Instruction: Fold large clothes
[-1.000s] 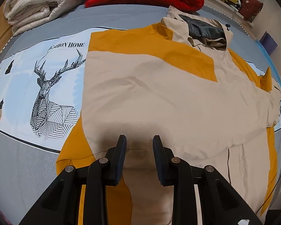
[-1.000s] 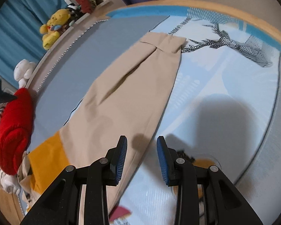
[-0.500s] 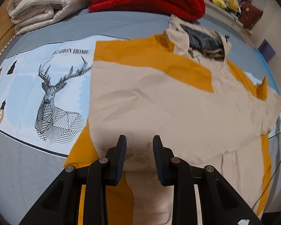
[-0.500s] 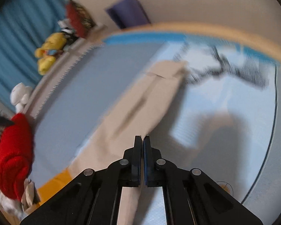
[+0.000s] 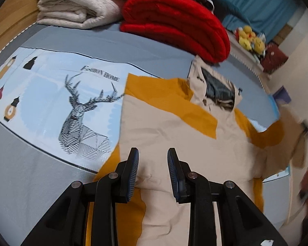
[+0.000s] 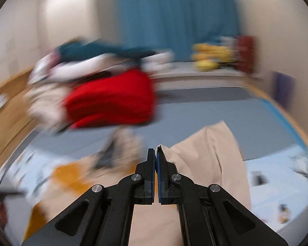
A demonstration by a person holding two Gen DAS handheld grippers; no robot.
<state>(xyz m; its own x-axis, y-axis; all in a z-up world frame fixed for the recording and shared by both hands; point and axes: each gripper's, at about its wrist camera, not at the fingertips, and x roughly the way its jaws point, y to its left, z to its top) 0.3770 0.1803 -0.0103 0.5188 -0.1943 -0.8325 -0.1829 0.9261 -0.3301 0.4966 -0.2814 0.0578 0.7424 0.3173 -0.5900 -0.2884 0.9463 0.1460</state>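
Carry the beige sleeve (image 6: 211, 153), pinched in the closed right gripper (image 6: 155, 153), across the beige-and-mustard hooded jacket (image 5: 174, 135) lying flat on the bed (image 5: 92, 41), while the part-open, empty left gripper (image 5: 153, 153) hovers above the hem.

The room contains a bed covered by a grey sheet (image 5: 158, 47) with a pale blue printed panel (image 5: 51, 86) showing a black geometric deer head and small lanterns. A wooden bed frame (image 5: 8, 22) borders the sheet. At the head of the bed lie a folded cream blanket (image 5: 76, 6) and, beside it, a folded red blanket (image 5: 174, 22). A teal curtain (image 6: 174, 14) hangs behind the bed, between plain off-white walls (image 6: 41, 20). A light-coloured ledge (image 6: 195, 74) below the curtain carries yellow plush toys (image 5: 251, 41) and a dark red cushion (image 5: 274, 56). A purple object (image 6: 283, 90) stands against the wall; blur hides what it is.
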